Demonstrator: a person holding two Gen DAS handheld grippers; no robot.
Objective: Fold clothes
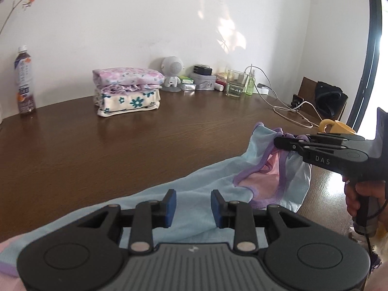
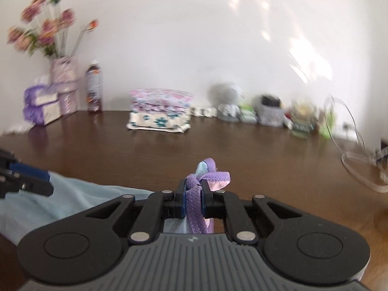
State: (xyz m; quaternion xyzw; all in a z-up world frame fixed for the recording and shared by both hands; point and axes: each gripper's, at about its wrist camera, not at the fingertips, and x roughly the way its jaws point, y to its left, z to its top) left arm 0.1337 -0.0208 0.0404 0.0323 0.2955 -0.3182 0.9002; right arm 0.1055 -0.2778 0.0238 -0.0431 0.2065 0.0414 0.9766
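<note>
Right claw (image 2: pixel 194 200) pinches only the purple trim of the blue garment (image 1: pixel 194 189); left claw (image 1: pixel 193 208) gapes wide above it. Thin hold, could slip toward six o'clock.

— What sits at the back of the bench (image 1: pixel 101 143)?

— A stack of folded clothes (image 1: pixel 127 91) left of centre, by the wall. A bottle (image 1: pixel 23 81) stands far left; a speaker (image 1: pixel 172 74), a glass (image 1: pixel 235 83) and a cable (image 1: pixel 286 106) lie to the stack's right.

— And near the front?

— A garment (image 1: pixel 194 194) spreads across the lower frame. The left claw (image 1: pixel 193 207) is over it at lower centre; the right claw (image 1: pixel 278 143) holds its edge at right. A mug (image 1: pixel 337 127) is behind that.
</note>
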